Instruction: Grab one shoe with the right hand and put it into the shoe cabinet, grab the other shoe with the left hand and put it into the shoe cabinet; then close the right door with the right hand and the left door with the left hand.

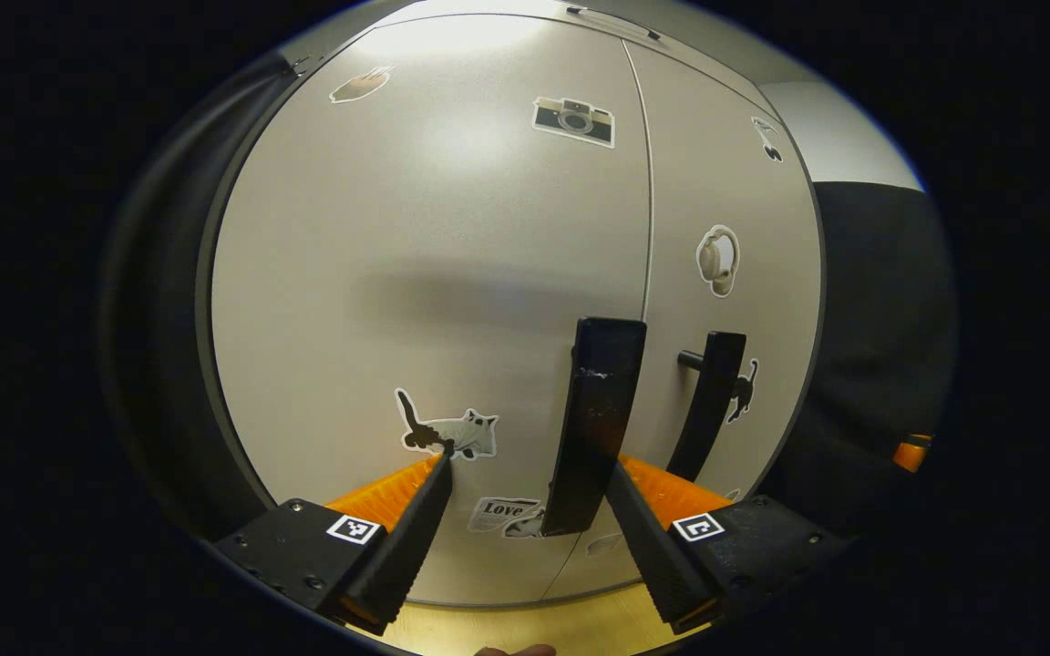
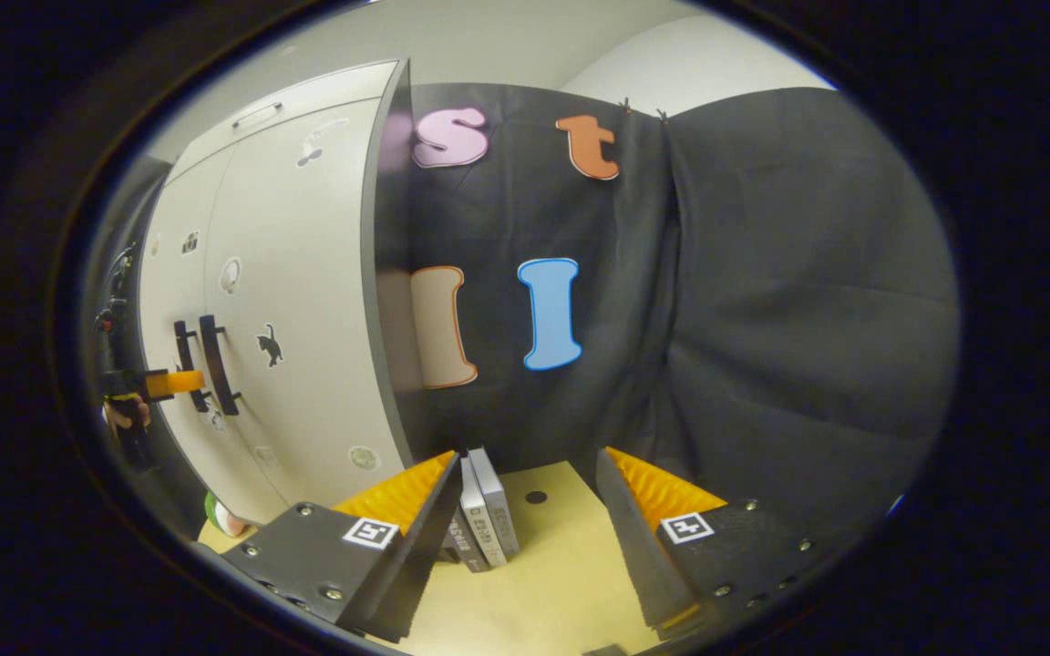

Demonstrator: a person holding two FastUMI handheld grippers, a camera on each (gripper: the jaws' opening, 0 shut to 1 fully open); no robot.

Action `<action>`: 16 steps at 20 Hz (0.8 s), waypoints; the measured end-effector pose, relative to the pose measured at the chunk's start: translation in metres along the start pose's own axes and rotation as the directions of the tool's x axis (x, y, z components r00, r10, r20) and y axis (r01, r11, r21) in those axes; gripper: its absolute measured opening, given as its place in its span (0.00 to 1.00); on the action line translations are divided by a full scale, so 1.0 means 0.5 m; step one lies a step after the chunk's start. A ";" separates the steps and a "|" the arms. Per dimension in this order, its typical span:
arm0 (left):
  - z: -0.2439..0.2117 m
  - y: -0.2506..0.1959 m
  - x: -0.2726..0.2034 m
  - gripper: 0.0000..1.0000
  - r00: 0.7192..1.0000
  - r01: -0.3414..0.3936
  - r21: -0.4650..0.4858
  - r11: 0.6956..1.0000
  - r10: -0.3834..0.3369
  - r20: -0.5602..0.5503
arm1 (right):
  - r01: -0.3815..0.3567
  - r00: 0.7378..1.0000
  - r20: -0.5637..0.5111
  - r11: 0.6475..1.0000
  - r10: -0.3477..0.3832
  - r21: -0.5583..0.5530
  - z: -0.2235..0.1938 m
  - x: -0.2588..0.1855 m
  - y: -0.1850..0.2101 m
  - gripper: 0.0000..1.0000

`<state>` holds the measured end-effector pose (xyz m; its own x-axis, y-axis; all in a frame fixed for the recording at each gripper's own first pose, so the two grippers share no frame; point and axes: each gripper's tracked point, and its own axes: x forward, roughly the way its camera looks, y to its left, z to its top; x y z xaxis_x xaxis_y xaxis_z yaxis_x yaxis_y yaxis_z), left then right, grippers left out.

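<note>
Pale grey, matt-laminate shoe cabinet [image 1: 452,273] with two tall flat doors, both looking flush and closed in the left gripper view; a thin seam runs between them. Stickers dot the panels. Shoes presumably inside; cannot confirm.

Left door [image 1: 434,273]: rigid board, light on its hinge by the look, smooth face offering no purchase. Best hold is its black bar handle [image 1: 596,428], stiff, upright, standing off the panel. A push on the flat face near the seam would serve too. The right door [image 1: 725,182] carries a matching black handle [image 1: 709,401].

Left claw [image 1: 525,492] spread, fingers apart; the left door's handle stands between them, nearer the right-hand finger, contact uncertain, not pinched.

Right claw [image 2: 525,497] spread, empty, held well apart from the cabinet, aimed at the black cloth wall [image 2: 762,292]. The far gripper shows by the handles at that view's left edge.

Below: light wooden surface [image 2: 552,547], smooth; a few grey upright boxes [image 2: 484,510] stand near the cabinet's side. Room tight, cloth close.
</note>
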<state>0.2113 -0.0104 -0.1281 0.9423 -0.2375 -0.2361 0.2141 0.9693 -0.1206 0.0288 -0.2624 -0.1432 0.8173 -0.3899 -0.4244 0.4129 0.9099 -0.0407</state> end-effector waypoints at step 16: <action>0.000 0.001 0.000 1.00 1.000 -0.009 -0.015 1.000 0.010 0.030 | -0.097 0.994 -0.035 0.994 0.099 0.051 -0.055 -0.093 0.077 0.87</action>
<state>0.2112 -0.0098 -0.1283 0.9516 -0.2259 -0.2085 0.2012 0.9705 -0.1330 -0.0043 -0.2053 -0.1501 0.8392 -0.2929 -0.4581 0.3518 0.9349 0.0466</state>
